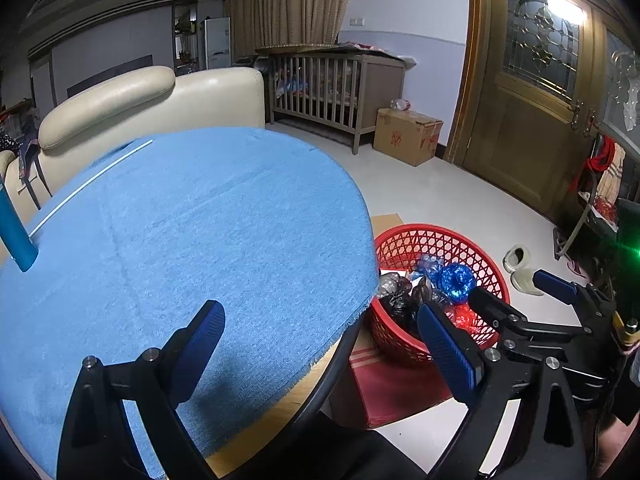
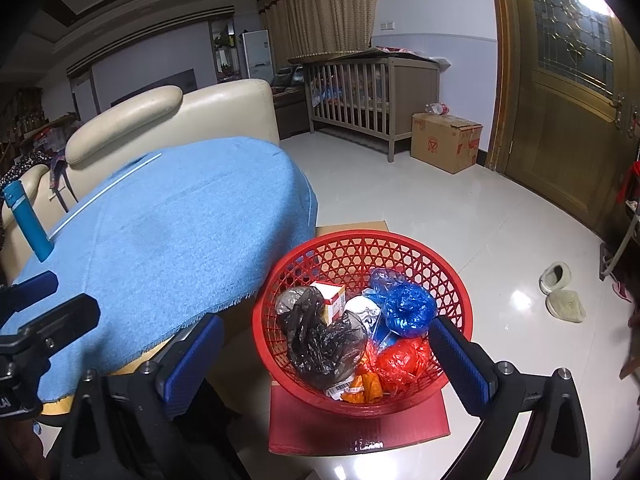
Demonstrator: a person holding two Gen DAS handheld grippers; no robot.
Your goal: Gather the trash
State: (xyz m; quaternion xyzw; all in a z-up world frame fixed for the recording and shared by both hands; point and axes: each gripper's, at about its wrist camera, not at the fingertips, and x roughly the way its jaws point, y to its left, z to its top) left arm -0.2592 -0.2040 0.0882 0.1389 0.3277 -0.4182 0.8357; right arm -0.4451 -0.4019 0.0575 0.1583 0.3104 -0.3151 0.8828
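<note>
- Leftmost, a teal bottle stands upright on the table, near its far left edge; a thin white rod lies on the blue cloth just beyond it. Whether either counts as trash I cannot tell.
- Across the middle, the cloth shows no wrappers or bags, so I judge the collecting close to done.
- Next, the left hand-held gripper hangs over the table's right edge with its jaws spread wide and nothing between them.
- Further right, the red basket sits on a red box on the floor, just beside the table. The trash is in it: a black bag, a blue bag, a red bag, a small carton and orange scraps.
- Rightmost, the right hand-held gripper hovers over the basket's near rim, jaws wide apart and empty.
- To do this step well, I would lift the right gripper straight up and clear of the rim before swinging it anywhere, so no finger snags the loose black bag or tips the basket off its box.
- Then scan the table once more; if the rod is to go, a pinch across its middle should stop it rolling on the nap.
</note>
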